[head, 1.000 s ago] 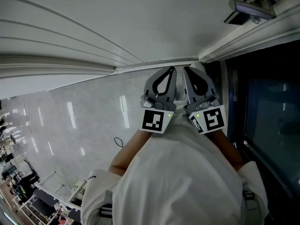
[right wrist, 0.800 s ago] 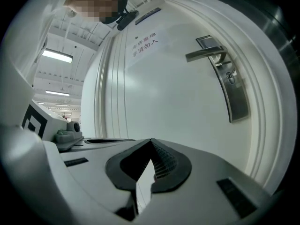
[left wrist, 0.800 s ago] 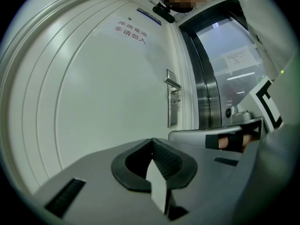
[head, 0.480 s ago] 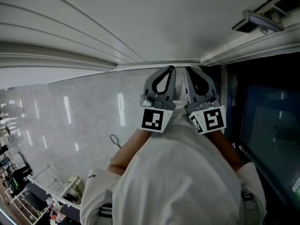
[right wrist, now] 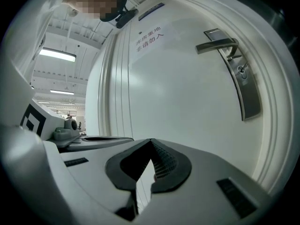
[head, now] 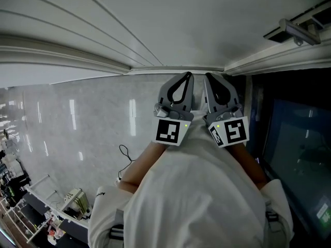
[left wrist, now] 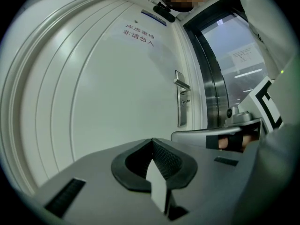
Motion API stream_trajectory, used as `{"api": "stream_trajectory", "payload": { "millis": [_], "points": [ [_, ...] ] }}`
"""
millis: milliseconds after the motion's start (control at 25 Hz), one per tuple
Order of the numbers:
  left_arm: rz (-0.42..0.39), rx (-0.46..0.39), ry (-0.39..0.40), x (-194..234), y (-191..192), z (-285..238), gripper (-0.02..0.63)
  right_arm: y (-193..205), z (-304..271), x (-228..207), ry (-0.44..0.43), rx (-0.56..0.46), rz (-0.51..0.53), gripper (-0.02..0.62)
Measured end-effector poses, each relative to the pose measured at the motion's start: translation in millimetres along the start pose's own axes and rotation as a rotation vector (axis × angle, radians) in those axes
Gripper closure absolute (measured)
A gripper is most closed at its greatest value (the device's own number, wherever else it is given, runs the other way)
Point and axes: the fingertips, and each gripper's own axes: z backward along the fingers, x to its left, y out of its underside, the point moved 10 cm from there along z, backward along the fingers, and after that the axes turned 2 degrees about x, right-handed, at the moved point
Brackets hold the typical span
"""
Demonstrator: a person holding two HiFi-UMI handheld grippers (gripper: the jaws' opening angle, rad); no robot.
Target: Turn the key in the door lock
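Note:
A white door (head: 170, 19) fills the view ahead. Its steel lock plate (right wrist: 243, 81) carries a lever handle (right wrist: 216, 46) and, below that, a keyhole cylinder (right wrist: 242, 70). In the left gripper view a small part sticks out of the lock plate (left wrist: 182, 108) there; it is too small to tell whether it is a key. My left gripper (head: 186, 76) and right gripper (head: 208, 77) are held side by side in front of the person's chest. They point level at the door and stand well short of the lock. Both are shut with nothing between the jaws.
A dark glass door (head: 295, 138) in a metal frame stands to the right of the white one. A door closer (head: 297, 31) hangs above it. A printed sign (right wrist: 149, 38) is on the white door. Shiny floor (head: 77, 133) with a cable (head: 124, 151) lies to the left.
In the head view the floor, door frame and door closer have slid a little as the person moves. The two grippers keep the same pose side by side.

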Motion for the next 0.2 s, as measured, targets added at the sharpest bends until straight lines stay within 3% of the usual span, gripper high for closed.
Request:
{"api": "stream_trajectory", "payload": {
  "millis": [200],
  "points": [
    [0.004, -0.001, -0.009, 1.8, 1.0, 0.8, 0.598, 1.7, -1.9, 0.2, 0.007, 0.011, -0.004, 0.594]
  ]
}}
